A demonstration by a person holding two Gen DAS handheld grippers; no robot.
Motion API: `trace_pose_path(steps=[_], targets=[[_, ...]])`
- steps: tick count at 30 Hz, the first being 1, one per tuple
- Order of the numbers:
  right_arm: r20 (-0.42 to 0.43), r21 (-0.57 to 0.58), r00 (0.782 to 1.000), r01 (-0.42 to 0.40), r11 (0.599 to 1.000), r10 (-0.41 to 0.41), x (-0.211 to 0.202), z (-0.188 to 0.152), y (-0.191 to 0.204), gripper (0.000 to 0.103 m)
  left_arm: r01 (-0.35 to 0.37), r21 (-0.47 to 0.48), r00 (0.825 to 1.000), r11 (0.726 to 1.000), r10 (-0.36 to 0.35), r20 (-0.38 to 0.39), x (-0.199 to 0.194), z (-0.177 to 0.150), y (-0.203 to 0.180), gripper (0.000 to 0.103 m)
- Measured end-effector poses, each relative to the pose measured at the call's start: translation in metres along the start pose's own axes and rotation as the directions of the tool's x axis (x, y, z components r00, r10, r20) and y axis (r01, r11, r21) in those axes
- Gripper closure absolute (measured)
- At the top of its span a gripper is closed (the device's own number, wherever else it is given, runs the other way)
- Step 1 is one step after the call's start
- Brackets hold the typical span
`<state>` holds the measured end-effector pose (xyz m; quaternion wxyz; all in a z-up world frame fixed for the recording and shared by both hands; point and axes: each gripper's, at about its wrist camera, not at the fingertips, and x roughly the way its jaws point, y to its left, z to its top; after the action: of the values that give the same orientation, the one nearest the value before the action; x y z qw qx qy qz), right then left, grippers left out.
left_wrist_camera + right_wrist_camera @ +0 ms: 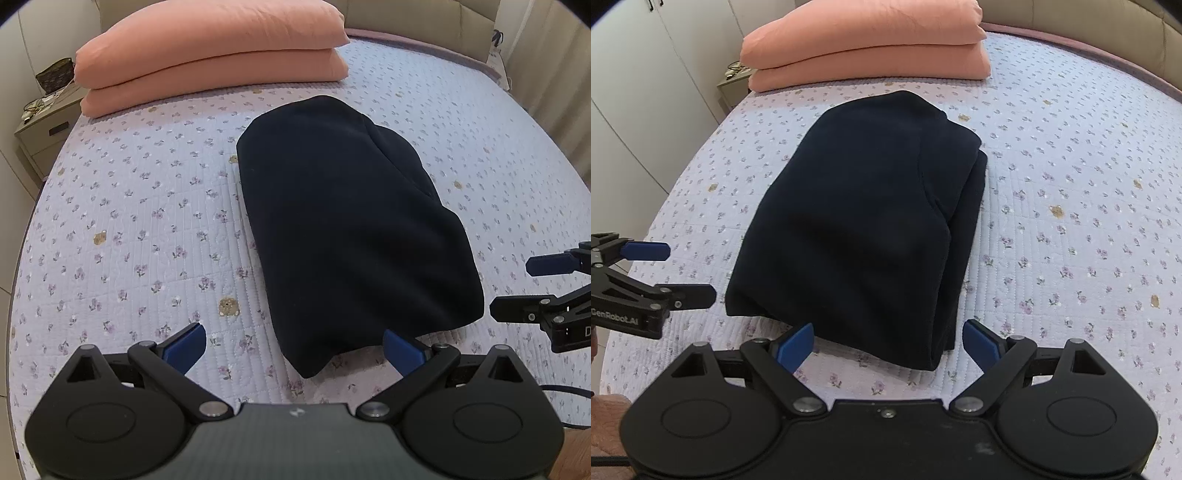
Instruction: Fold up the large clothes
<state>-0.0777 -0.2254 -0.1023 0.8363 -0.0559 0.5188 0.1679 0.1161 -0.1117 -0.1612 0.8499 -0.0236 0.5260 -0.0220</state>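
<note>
Garment first: your dark navy garment [354, 229] lies folded into a thick bundle on the floral bedspread [129, 221], straight ahead of both grippers, its long axis running away from you toward the 2 stacked pink pillows [210, 55]. Your left gripper [291, 350] and right gripper [886, 345] both stand spread and empty, just short of the near edge. Judging by overlap, the right one sits more squarely before it.

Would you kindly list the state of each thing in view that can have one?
Dark garment: folded into a compact bundle, lying on the bed.
Pink duvet: folded, at the head of the bed.
Left tool: open, empty.
Right tool: open, empty.
Nightstand drawer: closed.
</note>
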Motion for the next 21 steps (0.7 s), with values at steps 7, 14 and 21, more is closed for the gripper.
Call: trace_pose_path(steps=[7,14,21], targets=[[-0.002,-0.005,1.0,-0.002,1.0,0.002,0.0005,-0.0001,0.0014,0.001,0.003,0.001,1.0,1.0,-0.003,-0.005,0.0009,-0.0002,0.0018,0.0],[-0.006,-0.011,1.0,-0.009,1.0,0.009,0.0012,-0.0002,0.0024,0.0,0.002,0.006,1.0,1.0,-0.002,-0.008,0.0009,-0.0002,-0.0003,0.0],[-0.012,-0.015,1.0,-0.016,1.0,0.015,0.0021,-0.0003,0.0029,0.001,-0.007,0.024,1.0,1.0,0.007,0.0,-0.0006,0.0006,-0.0021,0.0]])
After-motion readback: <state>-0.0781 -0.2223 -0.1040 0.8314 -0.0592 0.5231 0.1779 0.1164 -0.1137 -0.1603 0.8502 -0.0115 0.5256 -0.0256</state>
